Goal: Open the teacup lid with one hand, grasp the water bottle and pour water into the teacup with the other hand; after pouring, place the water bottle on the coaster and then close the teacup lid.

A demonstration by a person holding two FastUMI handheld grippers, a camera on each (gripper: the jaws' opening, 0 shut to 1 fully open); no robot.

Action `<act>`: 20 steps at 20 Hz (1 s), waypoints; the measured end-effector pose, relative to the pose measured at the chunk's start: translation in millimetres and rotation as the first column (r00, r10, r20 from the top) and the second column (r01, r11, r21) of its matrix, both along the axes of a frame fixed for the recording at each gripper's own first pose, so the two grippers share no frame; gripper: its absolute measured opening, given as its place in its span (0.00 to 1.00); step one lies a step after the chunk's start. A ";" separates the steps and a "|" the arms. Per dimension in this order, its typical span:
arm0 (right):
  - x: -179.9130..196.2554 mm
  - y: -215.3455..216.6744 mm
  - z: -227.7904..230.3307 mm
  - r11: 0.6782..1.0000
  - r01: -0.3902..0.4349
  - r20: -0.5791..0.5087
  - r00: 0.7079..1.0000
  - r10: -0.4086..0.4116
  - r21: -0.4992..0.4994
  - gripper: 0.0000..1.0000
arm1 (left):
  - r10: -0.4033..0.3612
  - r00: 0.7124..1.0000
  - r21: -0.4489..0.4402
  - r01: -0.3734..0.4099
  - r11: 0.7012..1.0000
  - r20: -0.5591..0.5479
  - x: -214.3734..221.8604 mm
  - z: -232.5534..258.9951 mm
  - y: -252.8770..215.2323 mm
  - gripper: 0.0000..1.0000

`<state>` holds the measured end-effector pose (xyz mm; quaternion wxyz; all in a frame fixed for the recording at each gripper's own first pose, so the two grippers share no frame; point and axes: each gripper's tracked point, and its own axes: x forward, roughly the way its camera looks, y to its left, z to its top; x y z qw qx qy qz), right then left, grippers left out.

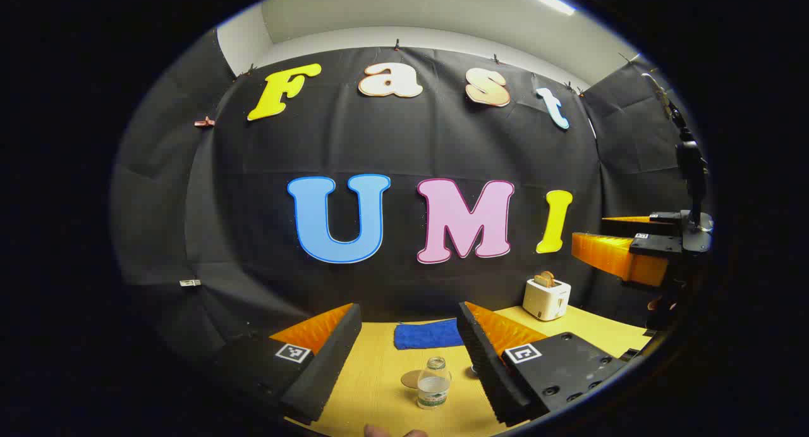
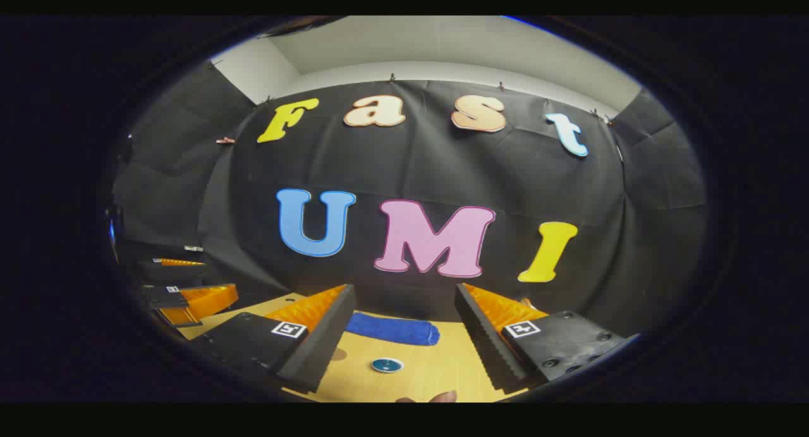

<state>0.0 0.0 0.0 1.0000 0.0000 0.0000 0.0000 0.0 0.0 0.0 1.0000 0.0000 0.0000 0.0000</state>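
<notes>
Grippers hovering open above the table, nothing grasped

Left gripper (image 1: 409,336) is hanging above the yellow table (image 1: 373,393) with its two fingers spread wide across the bottom of the left gripper view, released and holding nothing. Between those fingers, low in the frame, the water bottle (image 1: 433,383) is standing upright on the table, clear, uncapped, with some water in it. Just to the bottle's left and slightly behind it, the coaster (image 1: 411,379) is lying flat as a round tan disc; whether the two are touching I cannot tell. Something small and dark is peeking out beside the right finger's inner edge, too hidden to name. Farther back, at the table's far edge, a blue towel (image 1: 428,334) is lying folded. A white toaster (image 1: 547,298) with bread slices poking up is sitting at lower right of that frame, near the back of the table. The right gripper (image 1: 607,238) is showing at the right edge of the left gripper view, held high, jaws apart.

In the right gripper view, the right gripper's own fingers are likewise standing wide apart at the bottom of the frame, empty. Between them, low centre, a small round teal teacup lid (image 2: 387,365) is sitting on the table, seen from above; the cup beneath is not clear to me. The towel is lying behind it. The left gripper is appearing at far lower left, open. Fingertips of a hand (image 2: 442,397) are edging in at the bottom.
</notes>
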 end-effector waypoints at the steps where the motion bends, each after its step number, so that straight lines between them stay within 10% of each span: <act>1: -0.2 -0.3 1.3 1.000 0.000 0.005 1.000 0.000 -0.001 0.98 | -0.001 1.000 0.001 0.001 1.000 0.001 0.4 1.4 -0.3 0.95; 20: 24.9 5.1 -32.2 0.999 -0.046 -0.016 0.999 0.046 0.001 0.98 | -0.008 1.000 0.020 0.009 1.000 -0.017 17.0 -16.9 -12.7 0.96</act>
